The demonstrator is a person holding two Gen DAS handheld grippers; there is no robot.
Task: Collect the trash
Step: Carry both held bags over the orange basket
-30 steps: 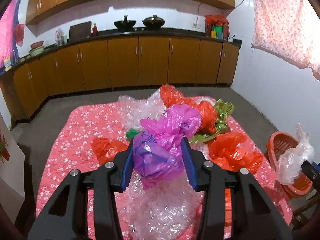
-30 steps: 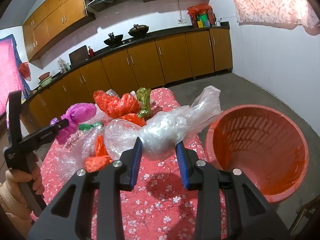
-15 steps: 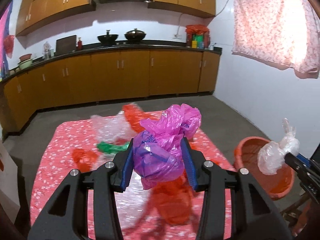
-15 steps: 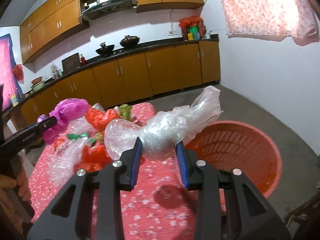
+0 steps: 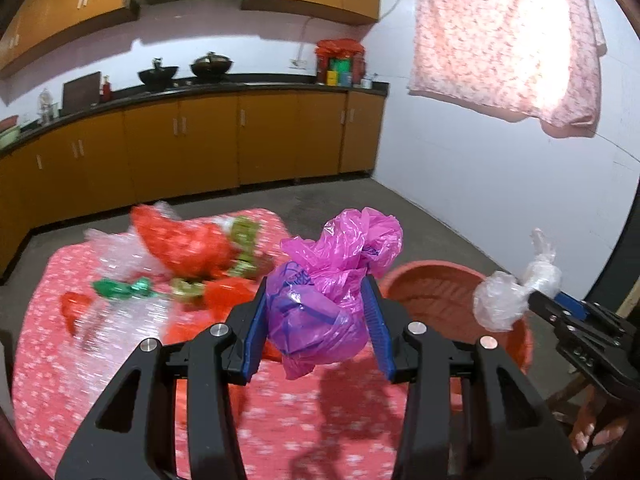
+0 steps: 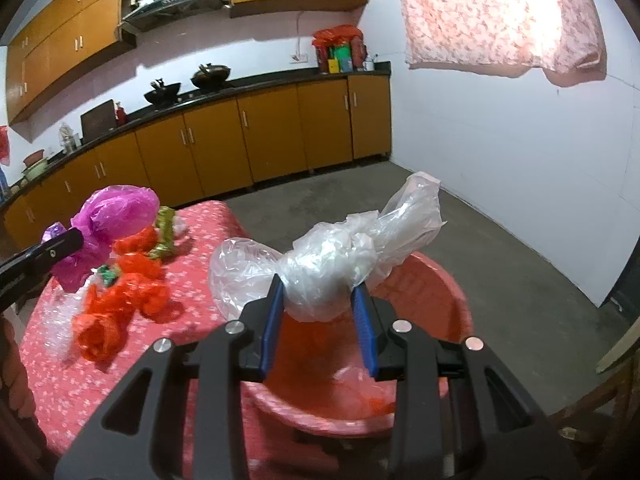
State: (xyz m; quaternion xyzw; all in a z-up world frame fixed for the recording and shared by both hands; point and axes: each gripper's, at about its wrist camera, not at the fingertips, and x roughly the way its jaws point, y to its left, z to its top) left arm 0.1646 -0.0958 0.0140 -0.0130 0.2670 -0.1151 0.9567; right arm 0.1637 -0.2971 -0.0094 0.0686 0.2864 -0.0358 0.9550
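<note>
My left gripper (image 5: 318,312) is shut on a crumpled pink and purple plastic bag (image 5: 324,300), held above the right side of the table. The same bag (image 6: 108,232) shows at the left of the right wrist view. My right gripper (image 6: 318,300) is shut on a clear plastic bag (image 6: 332,264) and hangs over the orange basket (image 6: 424,280). In the left wrist view that clear bag (image 5: 504,300) hovers above the basket (image 5: 436,292) beside the table. Some plastic lies inside the basket.
A table with a red flowered cloth (image 5: 120,376) carries several loose bags: orange ones (image 5: 188,244), a green wrapper (image 5: 124,288) and clear bubble wrap (image 6: 56,320). Brown kitchen cabinets (image 5: 200,144) line the far wall. A wooden chair (image 6: 600,396) stands at right.
Both grippers have swung to the right with their bags. The basket has come under the right gripper, and the trash pile has slid to the left of both views.
</note>
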